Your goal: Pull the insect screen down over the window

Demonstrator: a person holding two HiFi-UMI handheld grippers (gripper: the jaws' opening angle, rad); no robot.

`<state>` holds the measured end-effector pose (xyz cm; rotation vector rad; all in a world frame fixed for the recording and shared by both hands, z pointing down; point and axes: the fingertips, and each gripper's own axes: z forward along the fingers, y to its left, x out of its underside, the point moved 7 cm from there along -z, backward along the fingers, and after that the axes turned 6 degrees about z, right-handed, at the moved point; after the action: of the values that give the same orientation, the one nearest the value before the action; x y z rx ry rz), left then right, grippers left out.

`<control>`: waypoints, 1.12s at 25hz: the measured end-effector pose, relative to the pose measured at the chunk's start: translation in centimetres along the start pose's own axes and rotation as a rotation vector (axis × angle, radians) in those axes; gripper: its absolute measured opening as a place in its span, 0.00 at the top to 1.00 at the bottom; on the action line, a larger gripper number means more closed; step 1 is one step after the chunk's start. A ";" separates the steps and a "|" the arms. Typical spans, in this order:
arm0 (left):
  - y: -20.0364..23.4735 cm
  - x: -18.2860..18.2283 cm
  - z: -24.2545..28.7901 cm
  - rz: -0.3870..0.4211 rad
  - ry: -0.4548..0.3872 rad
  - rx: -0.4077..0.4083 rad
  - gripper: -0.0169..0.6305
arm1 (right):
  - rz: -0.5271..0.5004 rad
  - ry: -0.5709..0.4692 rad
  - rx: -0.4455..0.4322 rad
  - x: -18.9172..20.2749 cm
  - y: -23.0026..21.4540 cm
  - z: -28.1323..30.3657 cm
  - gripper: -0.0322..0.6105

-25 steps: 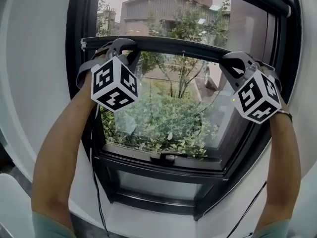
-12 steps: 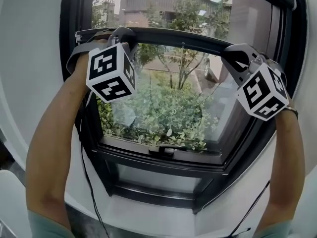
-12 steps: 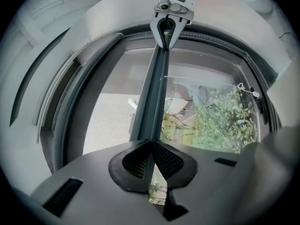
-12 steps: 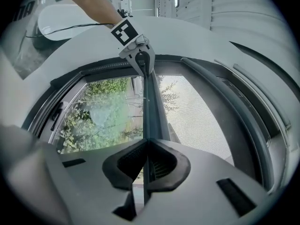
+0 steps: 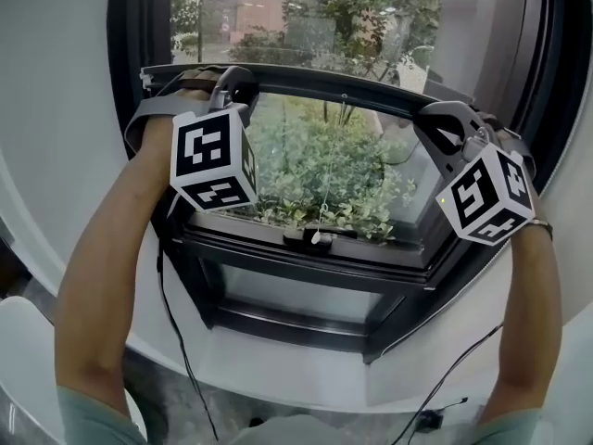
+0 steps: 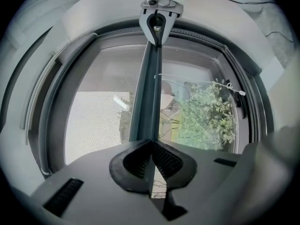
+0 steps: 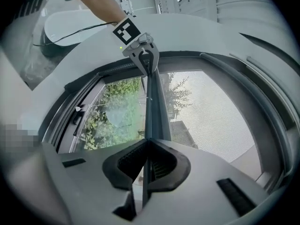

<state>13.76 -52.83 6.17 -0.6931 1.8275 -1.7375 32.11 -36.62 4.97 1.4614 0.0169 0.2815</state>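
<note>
Pulled lower, screen bar (image 5: 334,80), forearms (image 5: 102,276) raised, left claw (image 6: 151,145) just closed tighter on it, right claw (image 7: 146,146) gripping it.

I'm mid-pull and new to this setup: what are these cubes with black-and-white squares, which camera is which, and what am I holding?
No robot here: a person holds a two-jaw gripper in each hand, and the marker cubes are part of the grippers. The head view, from a camera on the person's head, looks down at the window, with the left gripper at its left and the right gripper at its right. The other two views ride on the grippers and look along their jaws. Both grippers are clamped on the insect screen's pull bar, one near each end; the left jaws have just been closing on it. Above the bar is mesh, below it bare glass.
</note>
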 end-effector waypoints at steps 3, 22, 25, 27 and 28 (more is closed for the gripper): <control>-3.1 0.0 -0.5 0.008 -0.002 0.016 0.93 | 0.027 -0.008 -0.028 0.3 3.0 0.2 0.91; -18.1 -0.2 -1.4 0.012 -0.015 0.086 0.93 | 0.160 0.018 -0.135 2.7 17.3 1.8 0.91; -20.0 -0.3 -1.3 0.024 -0.022 0.142 0.93 | 0.155 0.037 -0.172 3.1 19.2 2.2 0.91; -22.1 -0.3 -1.2 0.029 -0.027 0.187 0.94 | 0.154 0.049 -0.211 3.4 21.2 2.8 0.91; -23.1 -0.2 -1.2 0.028 -0.028 0.201 0.94 | 0.158 0.053 -0.227 3.6 22.2 3.0 0.91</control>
<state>13.39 -52.84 29.31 -0.6045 1.6083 -1.8511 32.20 -37.05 27.66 1.2312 -0.0857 0.4362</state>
